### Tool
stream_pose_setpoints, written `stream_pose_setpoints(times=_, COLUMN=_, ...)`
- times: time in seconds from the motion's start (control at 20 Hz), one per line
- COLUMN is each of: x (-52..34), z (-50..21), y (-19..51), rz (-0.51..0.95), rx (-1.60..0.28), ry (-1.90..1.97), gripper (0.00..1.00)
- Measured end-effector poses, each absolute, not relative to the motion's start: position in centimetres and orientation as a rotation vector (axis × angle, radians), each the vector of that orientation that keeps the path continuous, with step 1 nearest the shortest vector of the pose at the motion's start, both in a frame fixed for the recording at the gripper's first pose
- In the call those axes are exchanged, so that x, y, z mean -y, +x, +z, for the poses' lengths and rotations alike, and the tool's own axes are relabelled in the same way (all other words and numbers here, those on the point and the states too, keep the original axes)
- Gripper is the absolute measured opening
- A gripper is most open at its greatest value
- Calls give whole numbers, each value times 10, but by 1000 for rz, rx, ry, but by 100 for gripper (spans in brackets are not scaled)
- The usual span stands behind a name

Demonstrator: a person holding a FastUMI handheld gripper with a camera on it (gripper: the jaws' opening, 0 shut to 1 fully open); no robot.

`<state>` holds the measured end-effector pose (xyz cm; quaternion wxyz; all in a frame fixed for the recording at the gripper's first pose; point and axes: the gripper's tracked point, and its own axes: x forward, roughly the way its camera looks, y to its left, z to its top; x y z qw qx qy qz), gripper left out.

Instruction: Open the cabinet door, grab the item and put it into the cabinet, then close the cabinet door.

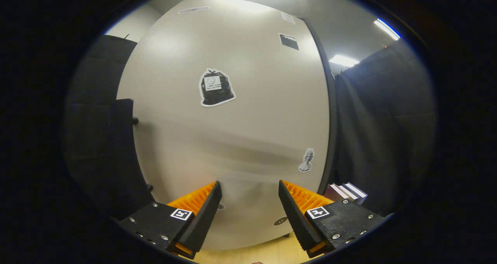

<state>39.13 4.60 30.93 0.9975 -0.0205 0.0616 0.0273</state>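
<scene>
Nearest the lens, the gripper [249, 202] has its jaws spread wide apart with nothing between them; both fingers [202, 207] stand free, pressing on no object. Each finger's black mounting block carries a small square marker on its upper face. Through the gap between the jaws the pale cabinet door [225, 112] shows, just ahead of the fingertips; whether the tips touch its face cannot be told. A soft grey shadow runs across the lower part of the door above the fingers.

That door is shut, a broad off-white panel with several stickers on it: a black bag-shaped sticker [216, 87] near the middle, a small grey bust-shaped sticker [307, 160] lower down towards the right-hand finger, a dark square sticker [289, 41] high up, and a small dark oval one [280, 221] low beside the right-hand finger. Its right edge meets a dark vertical frame. With the door closed, what the cabinet contains cannot be seen.

Beyond the right-hand finger, beside the cabinet, a few books [346, 191] lie stacked, their pale page edges and dark covers showing. Below the door a strip of light wooden table [254, 254] runs under the fingers. Black cloth hangs to either side of the cabinet, and bright ceiling lights [343, 60] glow above.
</scene>
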Motion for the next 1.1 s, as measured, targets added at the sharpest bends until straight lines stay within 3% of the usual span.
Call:
stream_pose_setpoints(times=0.4, x=-61, z=311, y=368, rz=79, rx=-106, ry=-48, gripper=93)
stream_pose_setpoints(times=1.1, x=-5, z=302, y=214, rz=77, rx=-102, ry=-4, gripper=93)
